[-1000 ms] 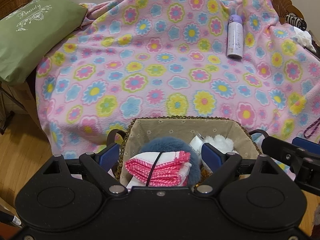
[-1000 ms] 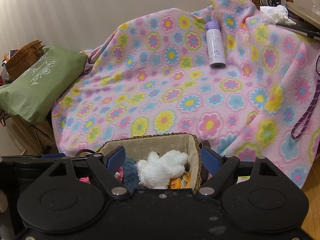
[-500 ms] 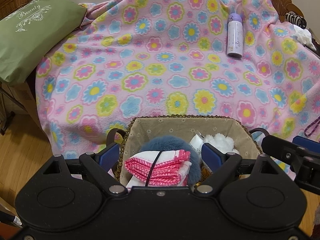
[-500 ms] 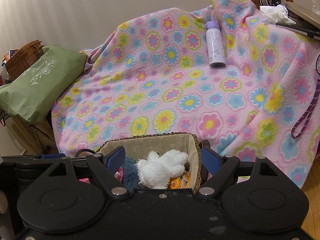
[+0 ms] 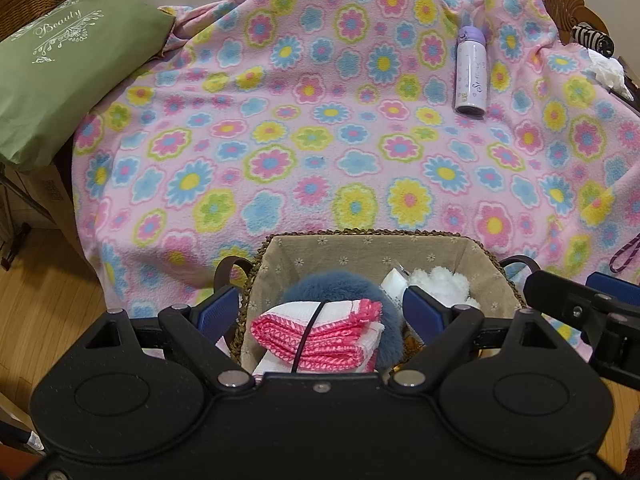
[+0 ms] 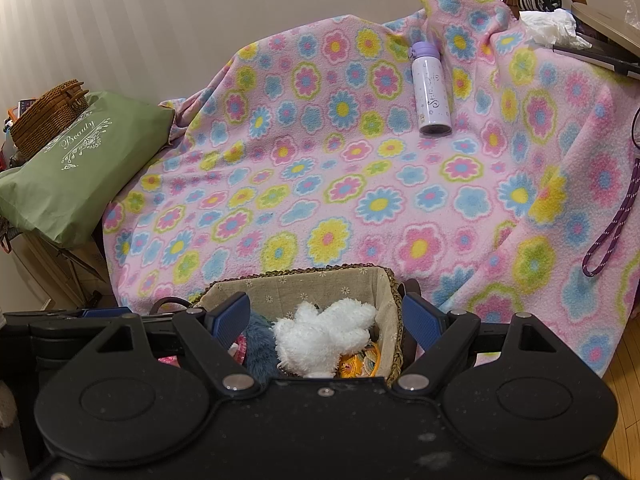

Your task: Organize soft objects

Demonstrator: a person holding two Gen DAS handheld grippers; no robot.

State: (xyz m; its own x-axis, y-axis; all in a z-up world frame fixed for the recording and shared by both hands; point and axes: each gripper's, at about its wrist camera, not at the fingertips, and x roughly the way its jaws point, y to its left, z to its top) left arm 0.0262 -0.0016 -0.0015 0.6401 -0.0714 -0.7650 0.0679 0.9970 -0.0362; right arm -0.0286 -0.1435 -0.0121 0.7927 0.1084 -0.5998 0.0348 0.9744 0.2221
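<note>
One lined basket [image 5: 362, 246] holding one pink-trimmed folded cloth [image 5: 320, 334], one blue fluffy ball [image 5: 340, 286], one white plush [image 6: 324, 336] and one yellow item [image 6: 356, 364]; beyond the basket, one floral blanket [image 5: 320, 132], one purple bottle [image 5: 471, 76], one green bag [image 5: 60, 80].

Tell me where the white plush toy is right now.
The white plush toy lies inside the lined wicker basket, toward its right side in both wrist views, beside the blue furry item and just ahead of the open right tool.

A lilac bottle [image 5: 471, 76] lies on the flowered blanket [image 5: 280, 120].
</note>
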